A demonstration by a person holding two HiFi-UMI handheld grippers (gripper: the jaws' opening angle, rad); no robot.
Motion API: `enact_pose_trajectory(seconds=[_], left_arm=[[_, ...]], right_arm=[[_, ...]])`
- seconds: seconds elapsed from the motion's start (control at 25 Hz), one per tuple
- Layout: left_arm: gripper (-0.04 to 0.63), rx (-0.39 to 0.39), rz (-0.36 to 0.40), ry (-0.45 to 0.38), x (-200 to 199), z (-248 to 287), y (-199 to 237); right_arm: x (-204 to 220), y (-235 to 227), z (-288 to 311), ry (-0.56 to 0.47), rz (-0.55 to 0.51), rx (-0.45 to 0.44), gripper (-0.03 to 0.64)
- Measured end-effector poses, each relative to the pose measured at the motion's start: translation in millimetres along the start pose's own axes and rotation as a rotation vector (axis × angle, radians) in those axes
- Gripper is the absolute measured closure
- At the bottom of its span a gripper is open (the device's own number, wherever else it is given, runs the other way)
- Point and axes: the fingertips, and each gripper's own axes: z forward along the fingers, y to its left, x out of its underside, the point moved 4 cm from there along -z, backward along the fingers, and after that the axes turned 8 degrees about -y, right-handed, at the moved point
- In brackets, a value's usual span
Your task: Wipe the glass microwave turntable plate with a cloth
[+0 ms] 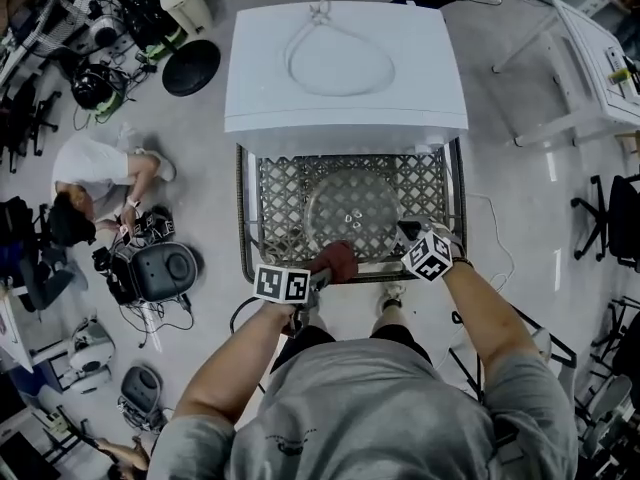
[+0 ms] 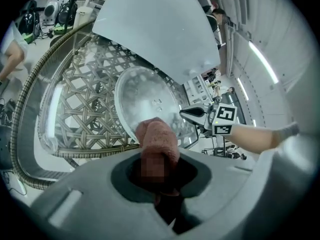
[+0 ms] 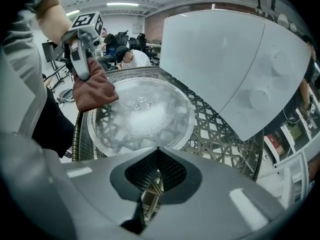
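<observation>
Left tool [image 1: 320, 274] in the head view clamps a reddish cloth [image 1: 340, 261] at the near rim of the glass plate [image 1: 352, 206] on the woven tabletop [image 1: 275, 198], its own view confirming that grip, while the right tool [image 3: 157, 149] shows its tips together at the rim, so wiping seems in hand, calling for pressed sweeps across the glass

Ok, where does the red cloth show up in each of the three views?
Head view: cloth lower centre, just below the glass plate.
Left gripper view: cloth centre, held between the jaws, in front of the glass plate.
Right gripper view: cloth upper left, at the glass plate's left rim.
Shared landmark: the glass plate.
</observation>
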Motion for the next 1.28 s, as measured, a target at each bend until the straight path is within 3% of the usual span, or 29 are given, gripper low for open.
enact_pose_trajectory(seconds=[0.32,0.6,0.92,1.28], left_arm=[[0.532,0.015,0.050,-0.091,-26,-23,-24],[0.532,0.016,0.070,-0.185,-47,-50,-43],[0.532,-0.043,0.192,-0.406,-103,-111,-55],[0.532,-0.128,0.467,-0.698,-172,-184,-109]], right_arm=[[-4,5,2,0.108,-0.058,-0.031,0.610],[-24,10,-14,0.081,-0.034,-0.022,0.600],[-100,-29,-92,-0.188,0.149,0.048,0.604],[-173,-89,-227,-0.599,0.349,0.170,0.609]])
